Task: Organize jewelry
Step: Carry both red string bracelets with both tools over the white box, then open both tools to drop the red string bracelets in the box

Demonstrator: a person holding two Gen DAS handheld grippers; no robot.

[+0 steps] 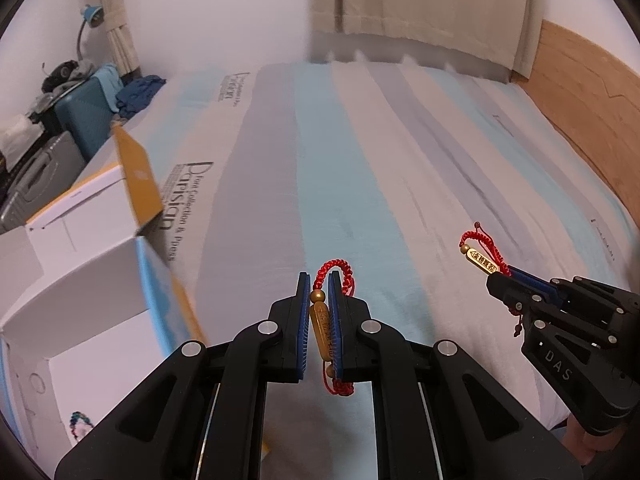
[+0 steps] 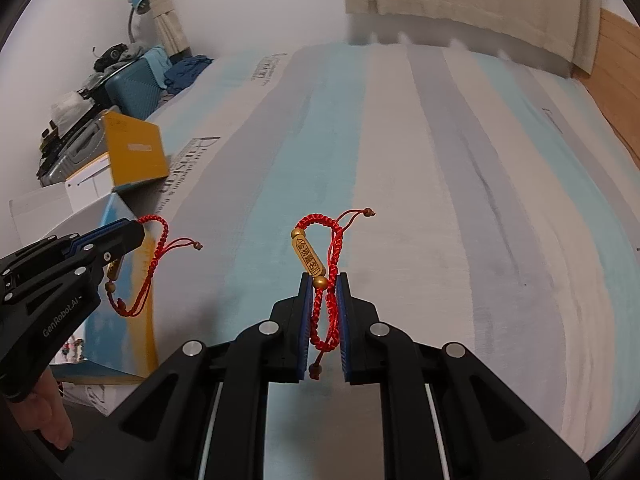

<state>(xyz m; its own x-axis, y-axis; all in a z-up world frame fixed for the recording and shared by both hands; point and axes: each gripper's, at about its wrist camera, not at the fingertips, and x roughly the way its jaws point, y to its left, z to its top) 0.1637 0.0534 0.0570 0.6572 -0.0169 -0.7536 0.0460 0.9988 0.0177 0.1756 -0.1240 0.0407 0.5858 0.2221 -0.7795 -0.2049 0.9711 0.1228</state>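
— What's in the box on the left?

— Beads, maybe. Left gripper has its jaws clamped on a bracelet, above the bed.

— And the right gripper?

— Clamped on the second bracelet. Light, floppy cord; I'd pinch the stiff gold bar.
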